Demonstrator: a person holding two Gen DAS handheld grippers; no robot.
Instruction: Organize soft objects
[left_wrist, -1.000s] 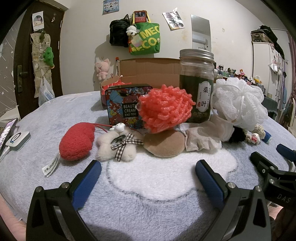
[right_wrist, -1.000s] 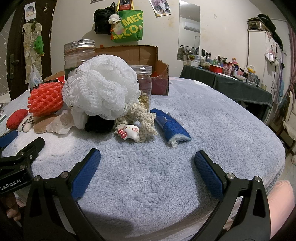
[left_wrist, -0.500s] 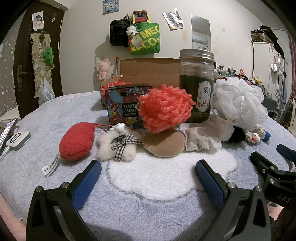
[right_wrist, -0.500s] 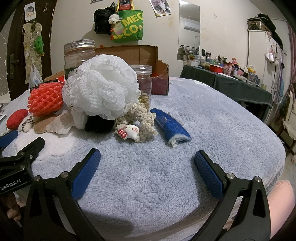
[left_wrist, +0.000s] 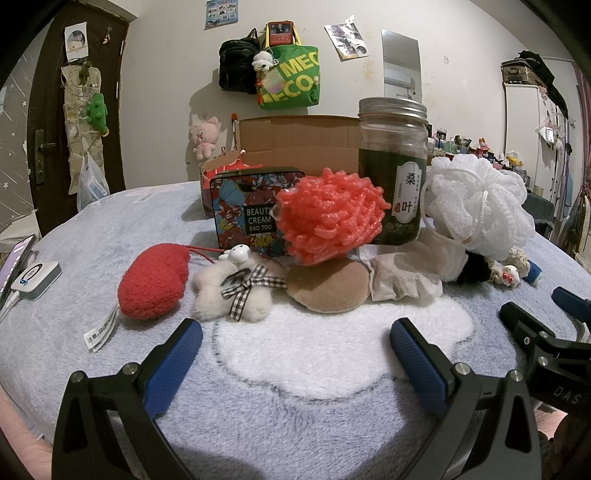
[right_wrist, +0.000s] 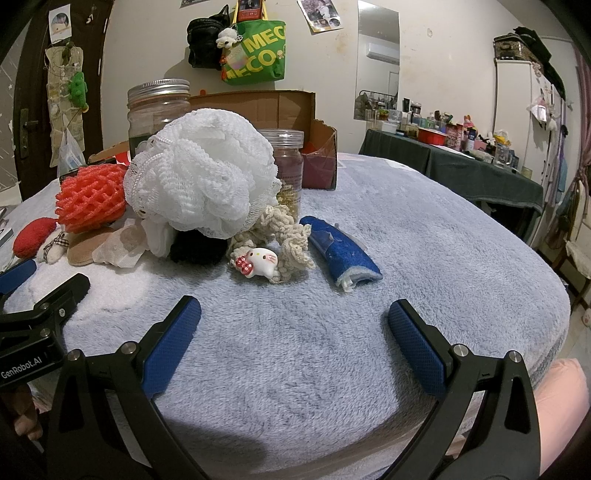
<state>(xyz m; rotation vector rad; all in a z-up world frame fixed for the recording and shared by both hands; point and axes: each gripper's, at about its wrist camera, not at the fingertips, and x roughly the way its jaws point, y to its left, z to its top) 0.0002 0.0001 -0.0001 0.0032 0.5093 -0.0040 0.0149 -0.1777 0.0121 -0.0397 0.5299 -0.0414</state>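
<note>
Soft objects lie in a row on the fleece-covered surface, from red knitted heart past fluffy bear and tan puff to white mesh pouf, all light and squashy, best pinched mid-body by left gripper or right gripper, both gaping empty

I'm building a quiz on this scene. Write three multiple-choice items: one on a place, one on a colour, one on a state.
1. What lies directly left of the plush bear?
A. red knitted heart
B. blue cloth
C. white bath pouf

2. The foam net ball is
A. green
B. coral red
C. black

3. The right claw is
A. shut on the cloth
B. open, empty
C. shut on the jar

Answers: 1 A, the red knitted heart touches its left side. 2 B, coral mesh. 3 B, fingers spread over bare blanket.
</note>
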